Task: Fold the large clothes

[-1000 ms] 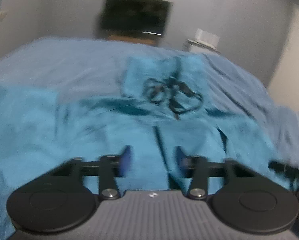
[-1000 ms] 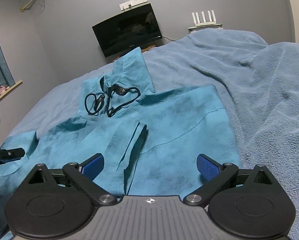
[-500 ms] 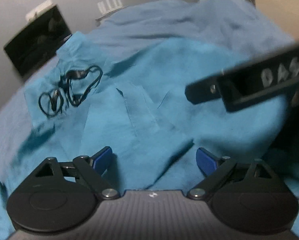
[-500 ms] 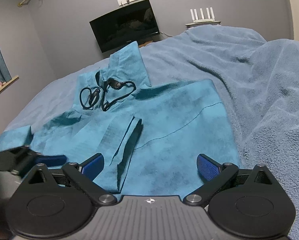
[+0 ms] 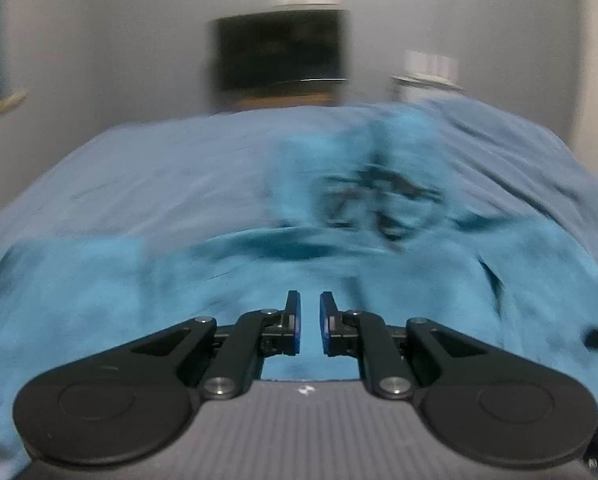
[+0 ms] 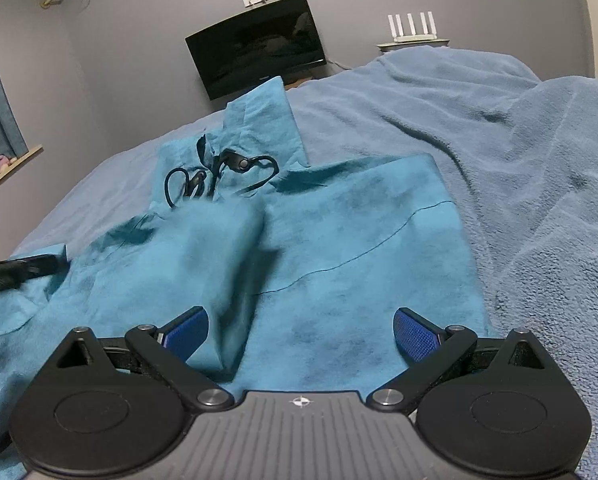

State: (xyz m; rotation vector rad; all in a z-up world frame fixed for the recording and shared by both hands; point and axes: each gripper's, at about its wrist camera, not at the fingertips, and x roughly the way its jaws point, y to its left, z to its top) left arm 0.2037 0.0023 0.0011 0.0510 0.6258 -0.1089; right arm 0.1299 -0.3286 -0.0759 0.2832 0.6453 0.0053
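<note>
Teal garment [image 6: 339, 264] lies spread across the bed [image 6: 519, 152], on a paler blue blanket. Its cloth is thin, matte and mottled with darker patches. A thin seam line runs across the right panel, whose right edge lies straight against the blanket. Near the middle a flap of cloth stands up in a fold, blurred in the right wrist view. At the far end an upright, collar-like part rises toward the wall, and a black cord [image 6: 223, 176] with small round pieces lies looped on the cloth just below it.

The left hand-held gripper [image 5: 309, 322] hovers low over the near part of the garment; its jaws are closing, a narrow gap between the blue pads, and no cloth shows between them. That view is heavily blurred. The right hand-held gripper [image 6: 301, 334] has its jaws spread wide above the near hem, gripping nothing. A dark monitor [image 6: 259, 44] hangs on the grey wall beyond the bed.
</note>
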